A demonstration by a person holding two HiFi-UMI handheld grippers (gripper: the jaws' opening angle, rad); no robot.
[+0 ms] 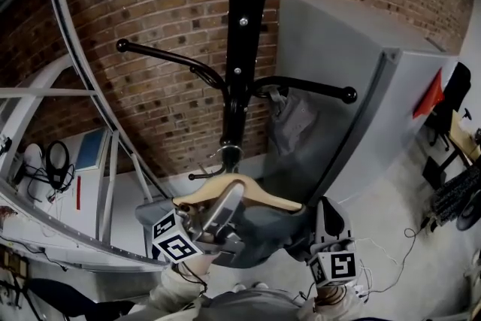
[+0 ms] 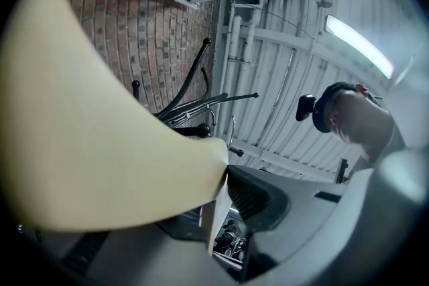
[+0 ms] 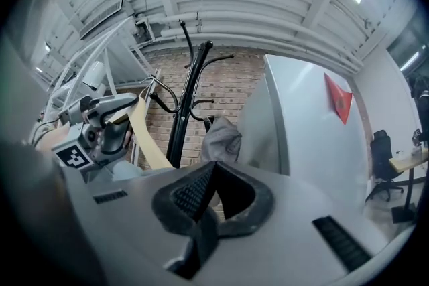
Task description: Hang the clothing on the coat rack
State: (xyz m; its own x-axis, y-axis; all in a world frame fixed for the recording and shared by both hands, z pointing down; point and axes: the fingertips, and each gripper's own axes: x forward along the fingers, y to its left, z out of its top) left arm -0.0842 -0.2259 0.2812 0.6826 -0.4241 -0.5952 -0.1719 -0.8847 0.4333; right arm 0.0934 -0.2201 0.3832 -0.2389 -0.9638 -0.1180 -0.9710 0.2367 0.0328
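The black coat rack [image 1: 244, 49] stands before a brick wall; a grey cloth [image 1: 289, 120] hangs from its right arm. Below it, my left gripper [image 1: 225, 207] is shut on a pale wooden hanger [image 1: 267, 199] that carries a blue-grey garment [image 1: 263, 233]. The hanger's metal hook [image 1: 207, 175] points toward the pole. In the left gripper view the hanger [image 2: 100, 130] fills the left side, pinched in the left gripper [image 2: 224, 174]. My right gripper [image 1: 325, 218] sits at the garment's right side. In its own view the right gripper [image 3: 211, 187] is shut on a dark strip of cloth.
A tall grey cabinet [image 1: 353, 86] stands right of the rack, with a red tag [image 1: 430, 94] on its side. A curved white metal frame [image 1: 75, 49] runs along the left. A black chair [image 1: 451, 98] and floor cables [image 1: 398, 252] are at the far right.
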